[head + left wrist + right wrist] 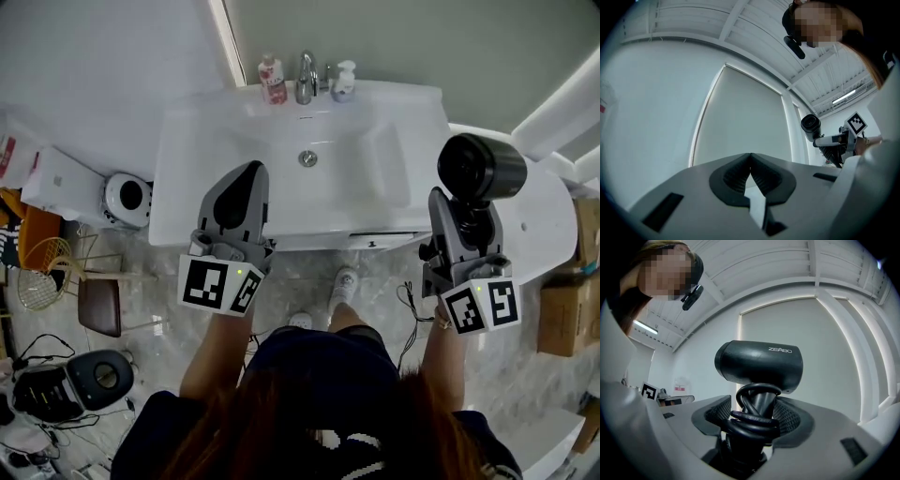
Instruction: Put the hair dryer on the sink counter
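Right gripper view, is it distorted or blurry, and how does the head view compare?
Right gripper view: strong fisheye, ceiling beams bow into arcs, corners dark; the hair dryer is sharp and evenly lit. Head view: crisp, soft even light, mild bending at the sink counter edges.

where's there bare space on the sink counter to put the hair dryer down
Two bare patches on the sink counter: the flat left of the basin, and the flat right of it, nearest the hair dryer in the right gripper. Crowded: the back ledge, with pink bottle, faucet and white dispenser.
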Tool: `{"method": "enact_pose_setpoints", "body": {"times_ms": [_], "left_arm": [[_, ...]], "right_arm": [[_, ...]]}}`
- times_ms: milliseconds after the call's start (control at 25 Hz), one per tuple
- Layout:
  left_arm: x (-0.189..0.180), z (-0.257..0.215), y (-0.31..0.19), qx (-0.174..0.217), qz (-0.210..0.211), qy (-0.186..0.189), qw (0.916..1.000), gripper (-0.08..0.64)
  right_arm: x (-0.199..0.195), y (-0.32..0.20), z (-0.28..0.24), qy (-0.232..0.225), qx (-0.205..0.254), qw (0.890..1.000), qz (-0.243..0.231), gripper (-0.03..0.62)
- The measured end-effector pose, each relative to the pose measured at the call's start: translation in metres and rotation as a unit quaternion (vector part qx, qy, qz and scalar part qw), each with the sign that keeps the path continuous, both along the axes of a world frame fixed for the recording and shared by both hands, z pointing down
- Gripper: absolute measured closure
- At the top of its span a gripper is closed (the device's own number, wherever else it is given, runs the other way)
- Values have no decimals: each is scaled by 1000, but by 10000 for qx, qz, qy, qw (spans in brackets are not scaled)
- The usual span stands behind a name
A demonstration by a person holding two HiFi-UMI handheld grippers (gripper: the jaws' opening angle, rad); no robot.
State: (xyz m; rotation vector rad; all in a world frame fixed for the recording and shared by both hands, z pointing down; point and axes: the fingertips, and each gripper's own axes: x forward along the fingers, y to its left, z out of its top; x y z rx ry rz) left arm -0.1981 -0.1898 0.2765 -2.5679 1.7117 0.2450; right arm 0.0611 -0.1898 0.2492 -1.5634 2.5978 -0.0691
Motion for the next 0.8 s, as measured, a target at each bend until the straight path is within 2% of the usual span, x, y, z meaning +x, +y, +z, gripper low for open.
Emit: {"method": "enact_pose_setpoints", "body": {"times_ms": [280,440,800], "left_arm": [[44,-6,-62,-28,-346,-43,9994,541],[73,-8,-82,-52,-442,-44,9990,541],[120,5,-114,-207,-197,-53,9996,541]], "right_arm": [[43,-82,-8,-28,-59,9993,-380,299],[71,-109,-11,5,-90,9987,-499,299],[114,-145,11,57,-366,9988,-310,299]]}}
